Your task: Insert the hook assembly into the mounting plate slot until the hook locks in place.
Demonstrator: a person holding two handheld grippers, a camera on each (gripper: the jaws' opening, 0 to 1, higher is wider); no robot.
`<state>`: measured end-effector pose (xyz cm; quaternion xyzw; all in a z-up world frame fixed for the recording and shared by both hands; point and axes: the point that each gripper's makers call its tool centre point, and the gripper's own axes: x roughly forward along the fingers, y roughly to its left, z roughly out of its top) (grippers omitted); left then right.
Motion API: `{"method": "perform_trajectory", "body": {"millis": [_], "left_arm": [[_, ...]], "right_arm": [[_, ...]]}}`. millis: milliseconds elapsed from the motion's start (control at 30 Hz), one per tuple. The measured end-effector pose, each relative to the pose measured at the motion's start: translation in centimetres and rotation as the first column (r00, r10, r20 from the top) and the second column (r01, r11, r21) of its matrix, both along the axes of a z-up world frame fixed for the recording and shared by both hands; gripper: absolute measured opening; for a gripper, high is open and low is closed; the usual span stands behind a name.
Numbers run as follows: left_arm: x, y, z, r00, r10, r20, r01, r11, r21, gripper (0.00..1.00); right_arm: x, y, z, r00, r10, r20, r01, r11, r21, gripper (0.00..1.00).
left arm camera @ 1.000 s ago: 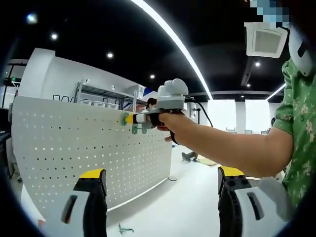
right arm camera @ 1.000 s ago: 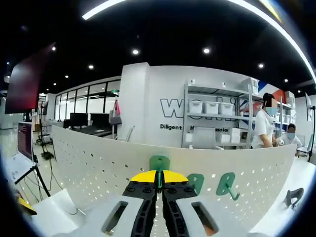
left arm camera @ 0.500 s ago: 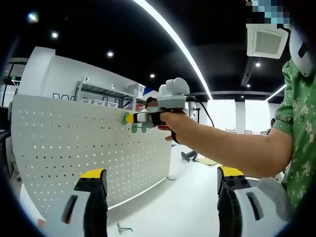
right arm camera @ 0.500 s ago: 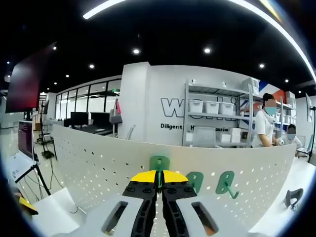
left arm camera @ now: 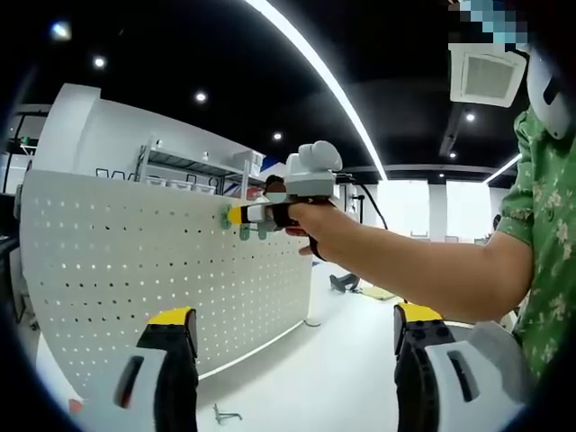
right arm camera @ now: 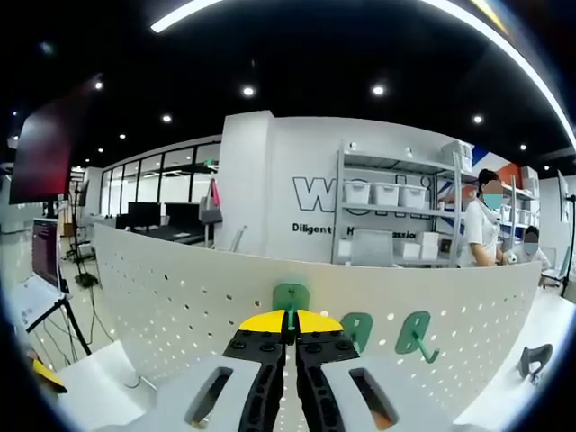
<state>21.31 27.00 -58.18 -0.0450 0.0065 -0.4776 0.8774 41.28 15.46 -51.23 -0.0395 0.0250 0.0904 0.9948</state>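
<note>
Right gripper view shows a green hook (right arm camera: 291, 297) at the white board with holes (right arm camera: 171, 306). Only the top of the hook can be seen, a small green tab with a rounded top. The rest is hidden behind the yellow tips of the right gripper (right arm camera: 290, 322). The jaws are pressed together with just a thin line between them, and they pinch the hook and hold it against the board. It is too hidden to tell if the hook is locked in.

Just to the right, two more green hooks (right arm camera: 357, 331) (right arm camera: 415, 335) hang on the same board, side by side. A dark hook (right arm camera: 535, 359) lies low at the right, partly cut off by the edge.

In the left gripper view the right gripper (left arm camera: 236, 215) is small and far off, held by a hand (left arm camera: 301, 220) against the top of the board (left arm camera: 117, 270). The green bits there are too small to make out well. The left gripper (left arm camera: 295, 346) is wide open, with its two jaws far apart, and it holds nothing. A small metal hook (left arm camera: 225, 415) lies on the white worktop (left arm camera: 306, 378) below the board.

Behind the board are shelves with bins (right arm camera: 396, 216), and two people (right arm camera: 481, 229) stand at the right
</note>
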Motion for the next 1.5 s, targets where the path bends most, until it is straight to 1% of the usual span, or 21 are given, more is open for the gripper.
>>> {"method": "perform_trajectory", "body": {"millis": [767, 1500], "left_arm": [[0.1, 0.1, -0.1, 1.000, 0.003, -0.004, -0.003, 1.000, -0.001, 0.92], [0.3, 0.4, -0.2, 1.000, 0.010, -0.010, -0.010, 1.000, -0.005, 0.90]], "right_arm": [[0.4, 0.0, -1.3, 1.000, -0.002, -0.027, 0.002, 1.000, 0.000, 0.01], [0.7, 0.2, -1.7, 1.000, -0.011, -0.018, 0.011, 1.000, -0.001, 0.01]]}}
